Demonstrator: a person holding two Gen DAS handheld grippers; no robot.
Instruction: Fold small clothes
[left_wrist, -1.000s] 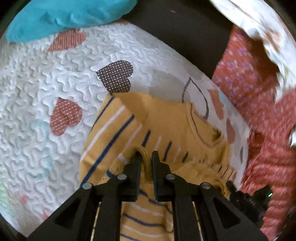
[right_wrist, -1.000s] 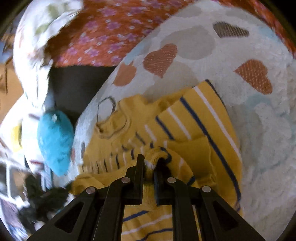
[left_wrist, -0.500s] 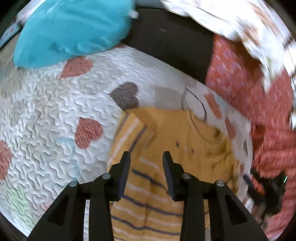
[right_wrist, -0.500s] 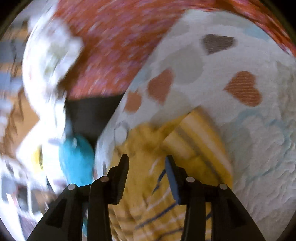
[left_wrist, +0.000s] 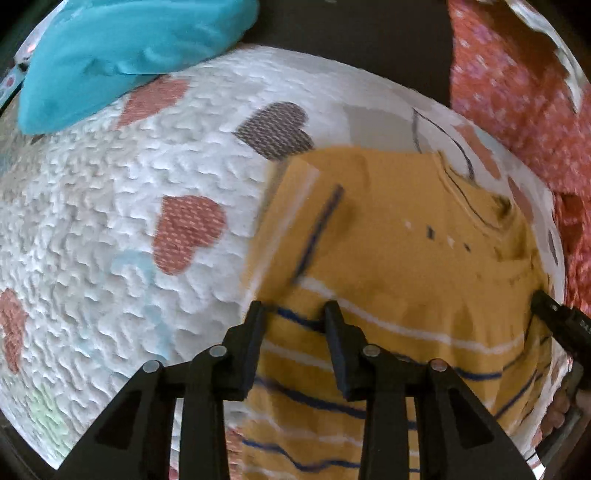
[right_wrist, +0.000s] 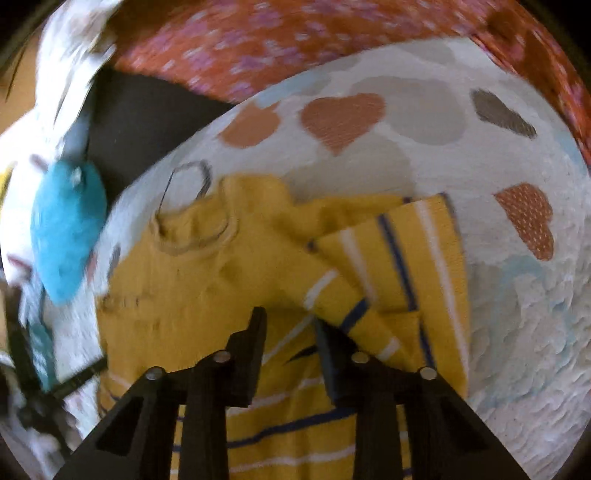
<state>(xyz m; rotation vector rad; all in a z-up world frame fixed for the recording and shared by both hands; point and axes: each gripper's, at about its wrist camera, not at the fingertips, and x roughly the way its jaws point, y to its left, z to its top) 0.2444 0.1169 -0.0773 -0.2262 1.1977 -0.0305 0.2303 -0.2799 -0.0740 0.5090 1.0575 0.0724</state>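
**Both tongs spread over a half-folded yellow shirt**

The left tongs (left_wrist: 293, 314) stand spread with nothing between them, hanging just over the lower striped part of the yellow striped shirt (left_wrist: 399, 266). Their tips sit near the shirt's left folded edge, where the cloth meets the bare quilt (left_wrist: 110, 229). The right tongs (right_wrist: 288, 321) are spread and empty as well, poised over the middle of the same shirt (right_wrist: 207, 288), close to the sleeve (right_wrist: 402, 258) that lies folded across the body.

From either pair, the shirt runs straight ahead: hem nearest, neckline (right_wrist: 195, 236) farthest, towards the far edge of the quilt. So its long axis lies along the line of the fingers, not across it. The hem is the near end for both hands, with the left tongs over the left side and the right tongs nearer the folded sleeve.

A likely next fold would carry the hem forward to the neckline, each pair taking its own side.

A turquoise cushion (left_wrist: 122, 55) lies at the quilt's far left corner, and red floral fabric (left_wrist: 517, 110) borders its right edge.
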